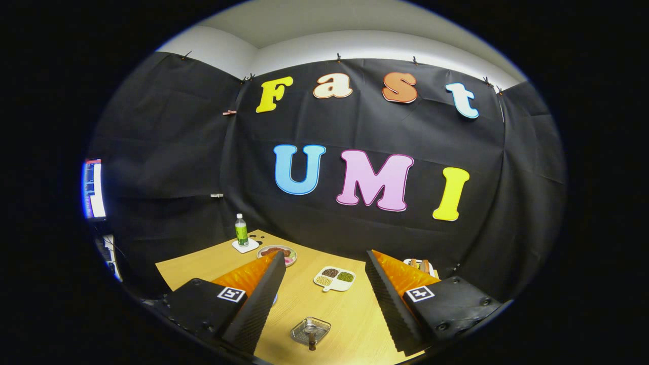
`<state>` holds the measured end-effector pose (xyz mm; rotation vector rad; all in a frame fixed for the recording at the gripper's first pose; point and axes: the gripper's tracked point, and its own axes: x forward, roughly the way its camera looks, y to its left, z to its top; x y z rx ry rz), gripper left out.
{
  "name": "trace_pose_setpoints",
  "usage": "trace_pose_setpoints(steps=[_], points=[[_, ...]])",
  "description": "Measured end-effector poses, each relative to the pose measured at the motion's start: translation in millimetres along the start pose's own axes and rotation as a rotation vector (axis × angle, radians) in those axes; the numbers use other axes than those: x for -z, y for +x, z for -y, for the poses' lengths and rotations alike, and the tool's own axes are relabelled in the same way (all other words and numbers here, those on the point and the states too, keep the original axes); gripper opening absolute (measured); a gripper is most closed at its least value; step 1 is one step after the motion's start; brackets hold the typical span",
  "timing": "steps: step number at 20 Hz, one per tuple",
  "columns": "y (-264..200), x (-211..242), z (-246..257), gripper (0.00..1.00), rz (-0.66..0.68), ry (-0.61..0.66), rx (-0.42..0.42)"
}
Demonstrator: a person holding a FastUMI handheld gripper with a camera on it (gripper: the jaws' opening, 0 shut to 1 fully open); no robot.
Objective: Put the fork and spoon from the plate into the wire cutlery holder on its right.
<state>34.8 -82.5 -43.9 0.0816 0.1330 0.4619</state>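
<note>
The tool [323, 299] hangs above a wooden counter [350, 317] with its two fingers spread wide apart and nothing between them; it is released and grips nothing. Each finger carries a small square black-and-white marker on its upper side.

Nearest, on the counter between the two fingers and close to the tool, lies a small clear glass dish [310, 330] with a short dark brown stick resting in it; what the stick is cannot be told.

Farther on, just ahead of the fingertips and between them, sits a white divided tray [334, 279] with three small heaps in its compartments: one dark brown, one green, one pale.

Beyond the left fingertip stands a round plate [284, 253] with a pink rim and something reddish-brown on it; the finger hides part of it, and no fork or spoon can be made out there at this size. Behind that plate a clear bottle [241, 230] with a green label and a white cap stands upright on a white square coaster [246, 246], near the counter's far corner.

Beyond the right fingertip, by the far edge of the counter, a small light object [420, 264] with brown pieces peeks out above the finger; it is too small and too hidden to say whether it is the wire cutlery holder.

Off to the left, past the counter, part of a lit screen [94, 189] shows.
</note>
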Motion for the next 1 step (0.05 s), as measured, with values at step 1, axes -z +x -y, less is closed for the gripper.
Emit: trace_pose_setpoints(steps=[1], points=[[0.0,0.7,1.3,0.98,-0.001,0.002,0.002]])
